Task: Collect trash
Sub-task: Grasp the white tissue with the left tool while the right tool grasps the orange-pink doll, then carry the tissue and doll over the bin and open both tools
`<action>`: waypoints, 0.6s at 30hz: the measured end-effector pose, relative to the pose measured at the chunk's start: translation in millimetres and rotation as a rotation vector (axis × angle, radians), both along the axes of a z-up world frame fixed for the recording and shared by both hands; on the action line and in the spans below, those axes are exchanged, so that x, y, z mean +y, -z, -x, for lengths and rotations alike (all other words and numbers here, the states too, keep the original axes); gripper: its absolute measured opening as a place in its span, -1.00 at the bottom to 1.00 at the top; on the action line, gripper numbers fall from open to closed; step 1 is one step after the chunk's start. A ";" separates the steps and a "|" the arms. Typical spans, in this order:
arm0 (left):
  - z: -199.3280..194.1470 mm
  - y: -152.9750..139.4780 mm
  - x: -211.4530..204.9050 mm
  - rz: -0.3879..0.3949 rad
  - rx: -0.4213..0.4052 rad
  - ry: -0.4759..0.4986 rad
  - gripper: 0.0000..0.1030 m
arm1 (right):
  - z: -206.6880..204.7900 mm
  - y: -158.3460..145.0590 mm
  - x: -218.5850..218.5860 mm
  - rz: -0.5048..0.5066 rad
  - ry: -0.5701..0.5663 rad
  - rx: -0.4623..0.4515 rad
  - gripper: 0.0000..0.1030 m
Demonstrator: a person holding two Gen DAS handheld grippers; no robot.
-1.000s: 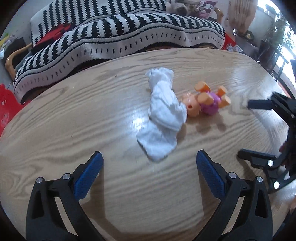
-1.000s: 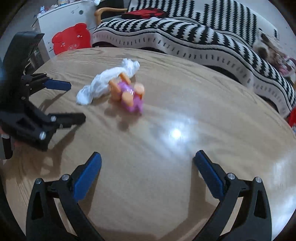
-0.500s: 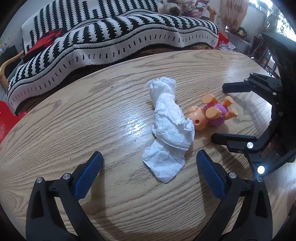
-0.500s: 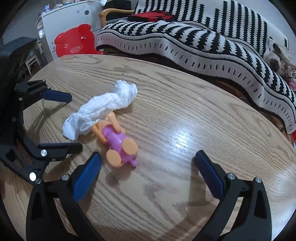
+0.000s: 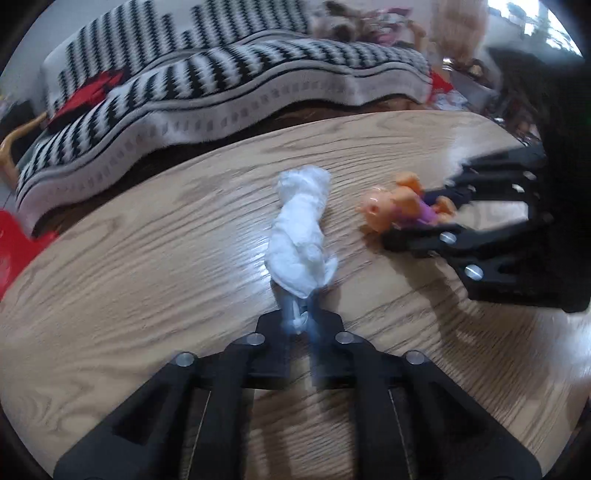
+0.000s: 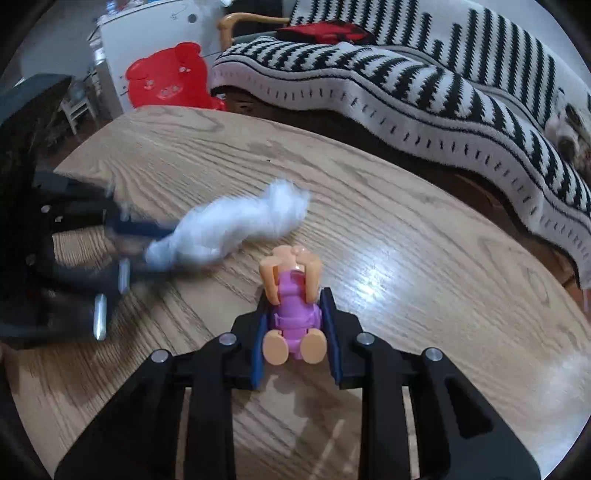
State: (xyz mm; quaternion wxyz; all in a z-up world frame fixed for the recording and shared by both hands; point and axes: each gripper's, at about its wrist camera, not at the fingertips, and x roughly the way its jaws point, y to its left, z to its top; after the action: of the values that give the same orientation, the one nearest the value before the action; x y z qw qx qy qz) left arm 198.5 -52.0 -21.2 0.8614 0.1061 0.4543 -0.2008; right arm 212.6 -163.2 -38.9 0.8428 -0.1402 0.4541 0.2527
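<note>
A crumpled white tissue (image 5: 299,236) lies stretched out on the oval wooden table (image 5: 147,277). My left gripper (image 5: 299,321) is shut on its near end, which shows blurred between the pads. Just right of the tissue lies a small orange toy figure in a purple outfit (image 5: 391,206). In the right wrist view my right gripper (image 6: 295,325) has its blue pads against both sides of the toy's (image 6: 293,299) purple body, and its jaws are closing. The tissue (image 6: 229,229) and the blurred left gripper (image 6: 122,251) show at the left of that view.
A sofa under a black-and-white striped blanket (image 5: 221,85) runs along the table's far side. A red pig-faced plastic stool (image 6: 166,79) and a white cabinet (image 6: 147,29) stand beyond the table's left end. Bare tabletop (image 6: 424,240) lies to the right of the toy.
Both grippers stood wide open before. The left has now closed on the tissue's near end. The right has moved up to the toy and closed around its body.
</note>
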 end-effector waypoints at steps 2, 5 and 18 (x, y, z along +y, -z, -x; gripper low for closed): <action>5.4 -0.2 5.9 0.013 0.000 -0.026 -0.89 | 8.9 -0.5 -2.1 0.000 0.030 -0.004 -0.49; 17.7 -6.9 6.8 0.014 0.010 -0.020 -0.90 | 37.8 -1.2 -11.3 0.017 0.101 -0.030 -0.49; 190.1 -49.0 -97.4 0.054 -0.079 0.246 -0.90 | 266.2 -31.4 -131.7 -0.077 0.481 -0.056 -0.48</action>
State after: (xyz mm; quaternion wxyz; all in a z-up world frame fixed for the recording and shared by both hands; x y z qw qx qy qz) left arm 8.4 -149.4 27.7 0.8500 0.1458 0.3979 -0.3128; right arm -53.6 -294.9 -7.5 0.8957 -0.0030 0.4409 0.0580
